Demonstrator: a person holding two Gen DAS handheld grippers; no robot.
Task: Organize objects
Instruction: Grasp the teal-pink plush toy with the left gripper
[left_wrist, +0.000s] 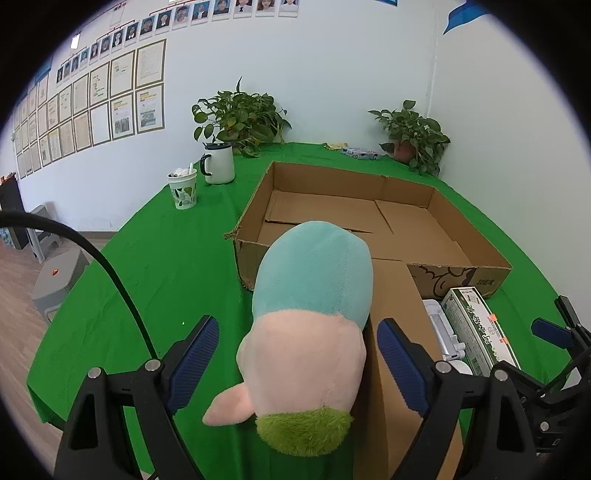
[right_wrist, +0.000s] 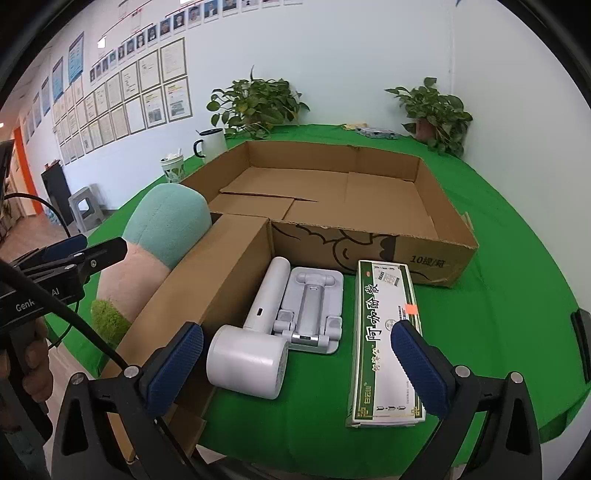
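Plush toy waiting outside the box, both sets of jaws wide open, nothing gripped

Nearest: left gripper (left_wrist: 297, 356) straddling the plush toy (left_wrist: 308, 321) with jaws released, not pinching. Looks soft, light and squashy, so best squeezed mid-body at the pink part. Lying on the green table (left_wrist: 155, 266), leaning on the cardboard box (left_wrist: 424, 195) near-left flap. Right gripper (right_wrist: 297, 360) also slack, over the white handheld gadget (right_wrist: 255, 332), folding stand (right_wrist: 312, 306) and slick rigid carton (right_wrist: 384, 339), all just in front of the box. Box itself looking empty, farther back.
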